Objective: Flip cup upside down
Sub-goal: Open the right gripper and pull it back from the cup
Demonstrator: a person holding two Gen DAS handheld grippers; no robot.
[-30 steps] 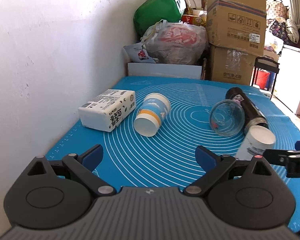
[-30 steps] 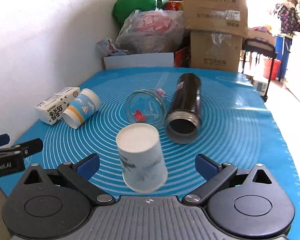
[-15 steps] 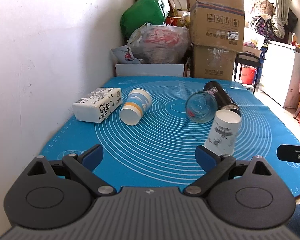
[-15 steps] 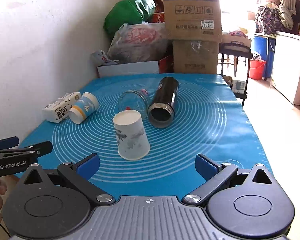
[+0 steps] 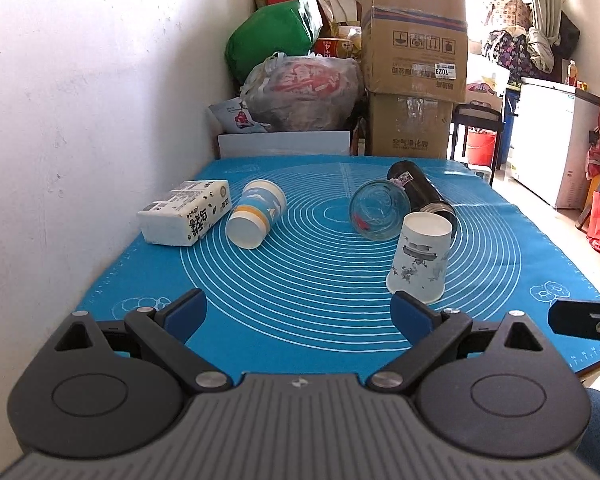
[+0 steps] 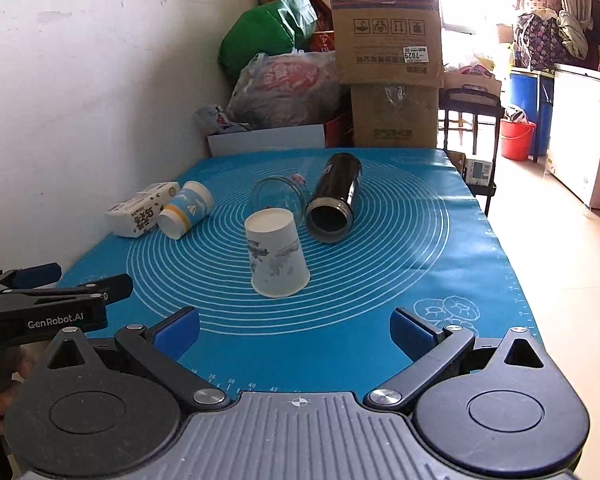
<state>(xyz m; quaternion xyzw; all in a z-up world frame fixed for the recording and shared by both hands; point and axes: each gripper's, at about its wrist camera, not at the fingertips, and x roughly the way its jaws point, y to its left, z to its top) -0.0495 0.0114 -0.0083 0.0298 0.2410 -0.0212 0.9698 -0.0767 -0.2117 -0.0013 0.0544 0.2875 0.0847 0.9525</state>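
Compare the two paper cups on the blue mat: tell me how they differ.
The grey-printed cup stands upside down, rim on the mat; the blue-and-orange cup lies on its side, its open mouth facing the cameras.
The grey-printed cup stands apart near the mat's centre; the blue-and-orange cup lies beside the white carton near the wall.
Both are tapered paper cups, and no tool holds either.

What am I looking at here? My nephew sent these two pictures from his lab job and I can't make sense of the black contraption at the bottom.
Those are two hand-held grippers, each with its own camera looking along its fingers. One picture is from the left gripper, the other from the right gripper; both are open and hold nothing. On the blue mat a white paper cup stands upside down. A striped cup, a glass, a black flask and a tissue pack lie around it.
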